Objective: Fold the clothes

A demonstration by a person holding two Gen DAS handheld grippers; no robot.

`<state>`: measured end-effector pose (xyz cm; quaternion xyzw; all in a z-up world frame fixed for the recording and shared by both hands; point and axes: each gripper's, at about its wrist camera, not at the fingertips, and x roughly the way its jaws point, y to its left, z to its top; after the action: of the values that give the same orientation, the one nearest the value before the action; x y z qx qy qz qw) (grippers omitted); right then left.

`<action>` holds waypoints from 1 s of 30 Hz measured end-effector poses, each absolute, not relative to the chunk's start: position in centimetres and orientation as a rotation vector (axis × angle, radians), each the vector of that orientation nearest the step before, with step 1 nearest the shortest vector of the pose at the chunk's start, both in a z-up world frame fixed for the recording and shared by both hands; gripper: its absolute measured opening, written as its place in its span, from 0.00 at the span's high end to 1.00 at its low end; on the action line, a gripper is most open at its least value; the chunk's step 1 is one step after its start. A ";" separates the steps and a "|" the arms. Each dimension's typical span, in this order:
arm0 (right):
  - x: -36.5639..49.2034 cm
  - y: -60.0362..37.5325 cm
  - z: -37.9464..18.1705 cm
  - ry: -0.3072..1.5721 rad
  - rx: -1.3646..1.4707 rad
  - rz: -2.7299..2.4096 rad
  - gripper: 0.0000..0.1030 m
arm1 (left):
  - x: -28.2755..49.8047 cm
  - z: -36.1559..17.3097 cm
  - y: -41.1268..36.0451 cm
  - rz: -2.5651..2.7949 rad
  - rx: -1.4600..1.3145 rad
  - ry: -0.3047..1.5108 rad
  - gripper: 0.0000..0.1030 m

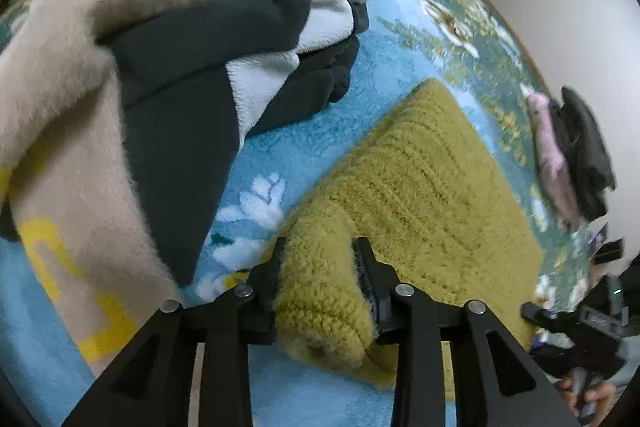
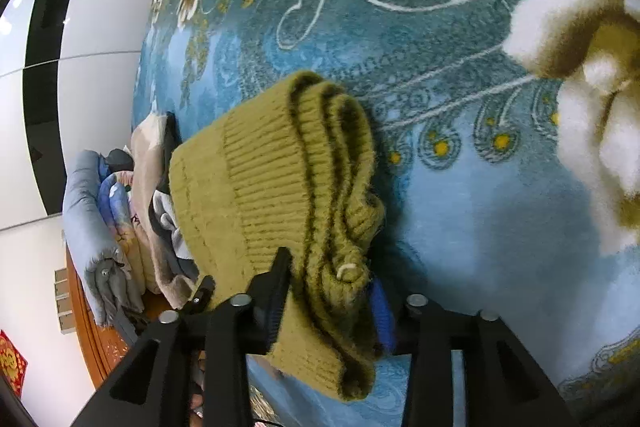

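Observation:
An olive-green knitted sweater (image 1: 420,179) lies folded on the blue patterned carpet (image 1: 360,67). In the left wrist view, my left gripper (image 1: 322,267) is shut on a thick rolled edge of it at the near corner, and the knit fills the gap between both pads. In the right wrist view the sweater (image 2: 248,179) hangs bunched and raised above the carpet (image 2: 480,227). My right gripper (image 2: 330,291) is shut on its layered ribbed edge, which has a small pale loop on it.
A beige fleece garment (image 1: 80,107) with yellow letters and a black-and-white garment (image 1: 192,75) are piled at the left. Pink and dark clothes (image 1: 568,155) lie near the wall. A hand (image 1: 592,395) shows at the lower right. A grey-blue padded item (image 2: 88,219) sits beyond the pile.

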<state>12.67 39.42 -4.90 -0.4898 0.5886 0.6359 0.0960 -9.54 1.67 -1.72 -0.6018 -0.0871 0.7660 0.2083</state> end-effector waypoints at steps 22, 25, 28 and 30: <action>12.1 39.2 -4.7 1.677 -1.444 1.925 0.53 | -14.2 -5.7 2.5 1.719 -1.757 -0.266 0.47; 12.2 39.3 -4.7 1.692 -1.436 1.919 0.53 | -13.5 -5.3 2.9 1.745 -1.722 -0.259 0.62; 12.4 39.5 -4.5 1.697 -1.428 1.923 0.53 | -12.6 -4.2 2.7 1.781 -1.698 -0.248 0.70; 12.4 39.5 -4.4 1.703 -1.425 1.923 0.53 | -11.9 -3.4 2.6 1.808 -1.675 -0.247 0.71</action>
<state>12.43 39.54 -4.44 -0.4825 0.5766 0.6514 0.1020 -11.91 2.64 -3.36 -0.6391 -0.0944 0.6901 0.3262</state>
